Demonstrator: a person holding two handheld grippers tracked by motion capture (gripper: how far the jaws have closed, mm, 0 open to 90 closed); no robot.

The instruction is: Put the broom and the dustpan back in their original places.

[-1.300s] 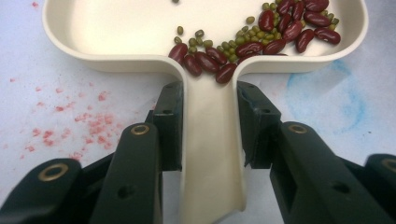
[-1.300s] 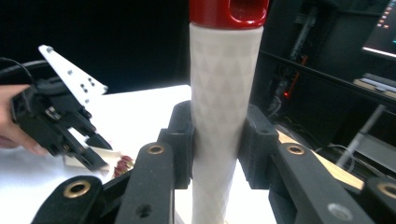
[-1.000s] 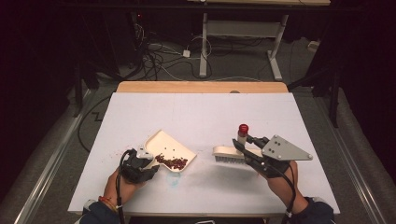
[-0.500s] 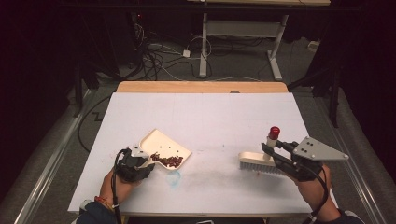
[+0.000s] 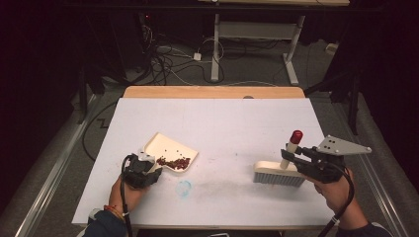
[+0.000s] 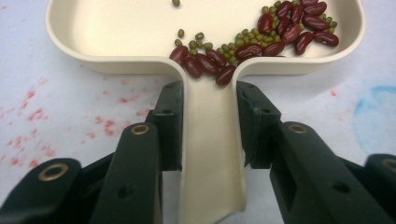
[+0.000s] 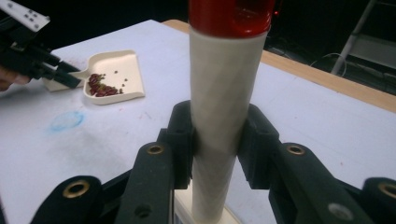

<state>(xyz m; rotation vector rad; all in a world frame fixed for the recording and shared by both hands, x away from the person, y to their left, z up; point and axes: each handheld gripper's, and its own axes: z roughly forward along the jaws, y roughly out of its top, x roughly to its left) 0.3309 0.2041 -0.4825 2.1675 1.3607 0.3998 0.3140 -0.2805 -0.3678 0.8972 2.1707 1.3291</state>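
Beans (image 5: 174,162) lie heaped in the near corner of a cream dustpan (image 5: 168,148) at the lower left of the high view, on the white table (image 5: 222,118). In the left gripper view red kidney beans (image 6: 289,28) and small green ones (image 6: 198,44) crowd the mouth of the pan's handle (image 6: 210,154), which the left gripper (image 5: 148,166) clamps from both sides. The pan looks like light, stiff plastic with a smooth, slippery skin; the narrow handle is the natural place to hold, though tilting it toward the hand would likely send the loose beans rolling down that channel.

At the lower right of the high view the right gripper (image 5: 291,157) is clenched on the upright, red-capped handle (image 7: 219,107) of a hand brush (image 5: 279,174), whose bristles rest on the table well apart from the pan. The brush seems light, rigid in the stem and soft only at the bristles. A blue smudge (image 5: 184,188) marks the table near the pan.
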